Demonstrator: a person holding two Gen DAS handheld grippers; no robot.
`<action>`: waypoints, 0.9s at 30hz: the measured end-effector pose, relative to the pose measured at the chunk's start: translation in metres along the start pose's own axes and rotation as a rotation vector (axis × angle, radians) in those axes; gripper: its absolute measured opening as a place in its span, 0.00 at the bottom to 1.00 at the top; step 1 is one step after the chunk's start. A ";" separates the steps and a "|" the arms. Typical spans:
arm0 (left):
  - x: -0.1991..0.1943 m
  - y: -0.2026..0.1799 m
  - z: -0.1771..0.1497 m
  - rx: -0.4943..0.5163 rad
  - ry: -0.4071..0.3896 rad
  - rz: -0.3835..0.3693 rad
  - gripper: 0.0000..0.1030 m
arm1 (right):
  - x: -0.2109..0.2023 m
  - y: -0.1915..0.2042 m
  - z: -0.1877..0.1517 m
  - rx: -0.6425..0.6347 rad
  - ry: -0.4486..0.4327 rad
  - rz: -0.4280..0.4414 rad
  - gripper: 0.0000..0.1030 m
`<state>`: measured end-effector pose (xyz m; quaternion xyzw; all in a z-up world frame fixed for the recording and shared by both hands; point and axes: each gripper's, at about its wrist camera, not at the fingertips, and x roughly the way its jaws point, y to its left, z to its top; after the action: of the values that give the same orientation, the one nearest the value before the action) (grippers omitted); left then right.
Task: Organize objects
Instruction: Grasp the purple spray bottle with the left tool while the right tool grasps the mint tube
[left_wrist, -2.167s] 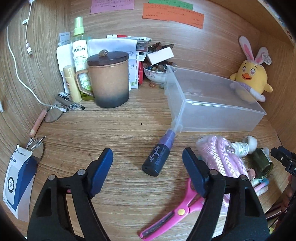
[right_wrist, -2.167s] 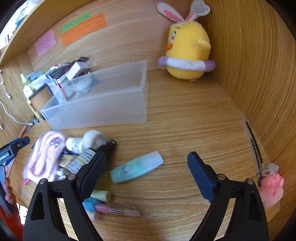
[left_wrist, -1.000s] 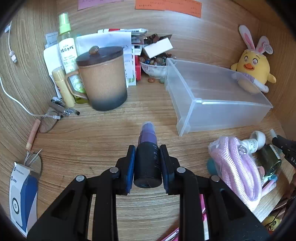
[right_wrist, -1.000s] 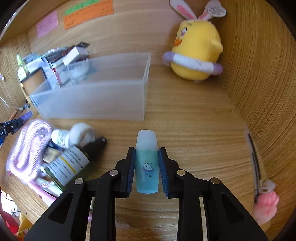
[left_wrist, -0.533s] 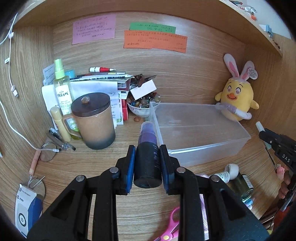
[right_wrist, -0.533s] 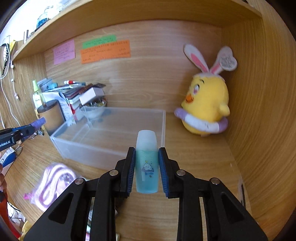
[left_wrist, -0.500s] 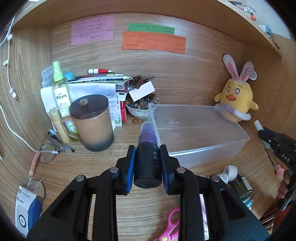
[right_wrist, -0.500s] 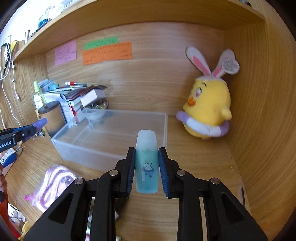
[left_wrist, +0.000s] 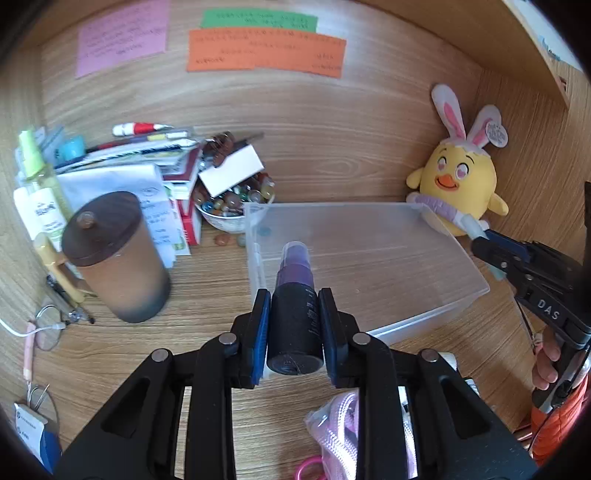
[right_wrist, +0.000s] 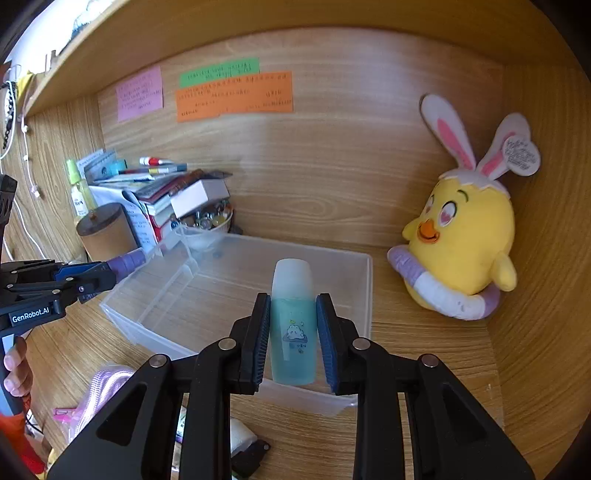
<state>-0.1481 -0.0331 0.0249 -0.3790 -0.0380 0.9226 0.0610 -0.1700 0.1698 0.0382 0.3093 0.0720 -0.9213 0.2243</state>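
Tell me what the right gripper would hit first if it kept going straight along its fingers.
Most likely the clear plastic bin. The right gripper, shut on the teal bottle, points down into the bin's open top, so the bottle's cap would probably meet the bin's floor first. Depth is hard to judge.

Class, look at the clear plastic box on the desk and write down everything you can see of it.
The clear plastic box is a shallow, frosted, rectangular bin, open-topped and apparently empty. It sits flat on the wooden desk near the back wall, between a bowl of beads and a yellow plush chick. Nothing grips it.
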 end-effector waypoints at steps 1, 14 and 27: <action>0.004 -0.002 0.001 0.004 0.012 0.000 0.25 | 0.006 -0.001 0.000 0.000 0.018 0.005 0.22; 0.045 -0.019 0.008 0.077 0.088 0.039 0.25 | 0.066 -0.008 -0.001 0.032 0.180 0.042 0.22; 0.036 -0.027 0.008 0.107 0.053 0.051 0.45 | 0.082 -0.001 0.002 0.022 0.219 0.050 0.43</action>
<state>-0.1768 -0.0013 0.0086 -0.4004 0.0225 0.9142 0.0587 -0.2290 0.1400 -0.0096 0.4125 0.0780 -0.8768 0.2346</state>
